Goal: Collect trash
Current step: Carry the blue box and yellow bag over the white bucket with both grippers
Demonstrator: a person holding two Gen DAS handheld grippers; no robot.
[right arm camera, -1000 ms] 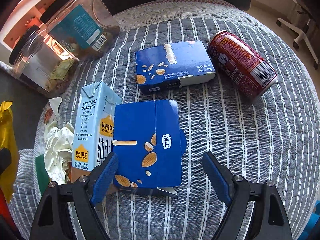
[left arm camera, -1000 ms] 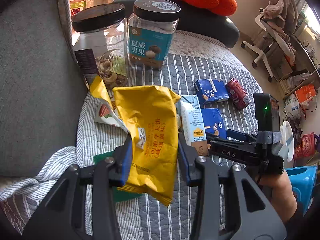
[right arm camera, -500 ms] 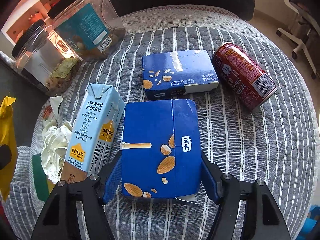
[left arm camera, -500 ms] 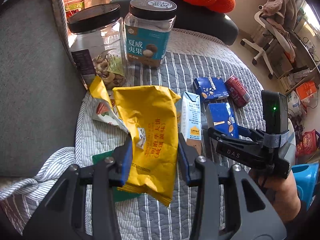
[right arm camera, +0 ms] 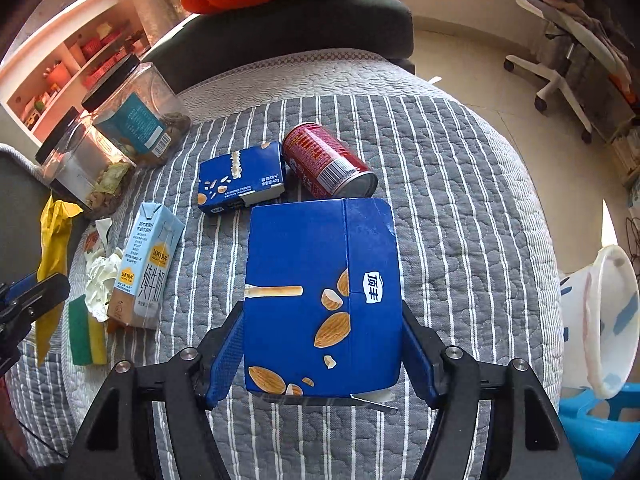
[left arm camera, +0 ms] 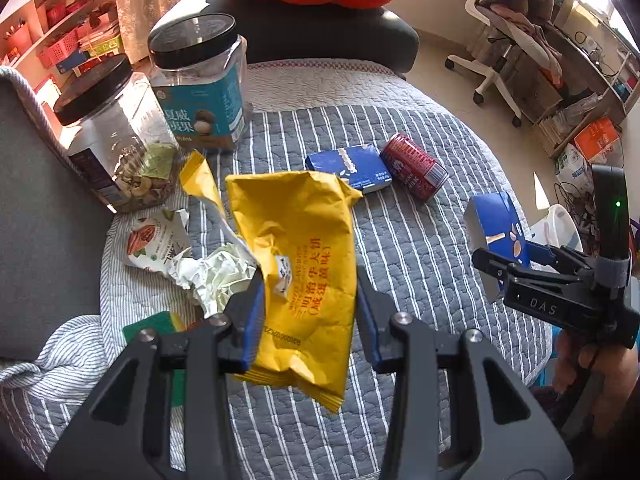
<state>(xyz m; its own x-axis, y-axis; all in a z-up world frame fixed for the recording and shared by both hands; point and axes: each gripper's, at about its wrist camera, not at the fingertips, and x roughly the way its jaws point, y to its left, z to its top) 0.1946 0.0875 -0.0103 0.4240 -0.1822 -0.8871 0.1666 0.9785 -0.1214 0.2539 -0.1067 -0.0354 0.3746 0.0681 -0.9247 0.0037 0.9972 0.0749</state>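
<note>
Left gripper [left arm camera: 310, 312] clamped on a yellow snack bag [left arm camera: 298, 264], blue-padded fingers [left arm camera: 252, 322] pressed against both sides of it, bag hanging crumpled above the striped grey quilt [left arm camera: 404, 240]. Right gripper [right arm camera: 322, 354] closed on a blue biscuit box [right arm camera: 322, 300], fingers [right arm camera: 226, 356] tight against its two side walls, box lifted off the quilt and tipped upward, an open flap showing at its near end. Left lying on the quilt: a second blue biscuit box [right arm camera: 242, 178] flat and touching a red drink can [right arm camera: 328, 162] on its side; a pale blue milk carton [right arm camera: 146, 266] on its side just beside crumpled white paper [right arm camera: 100, 280]; a green and yellow sponge [right arm camera: 86, 334] near the carton's base; a torn nut wrapper [left arm camera: 154, 242] by the paper. Two clear black-lidded nut jars [left arm camera: 200, 84] upright at the quilt's far left edge. Off the right side, low beside the quilt, a white bin [right arm camera: 600, 320] tilted on its side above a blue plastic stool [right arm camera: 600, 428].
</note>
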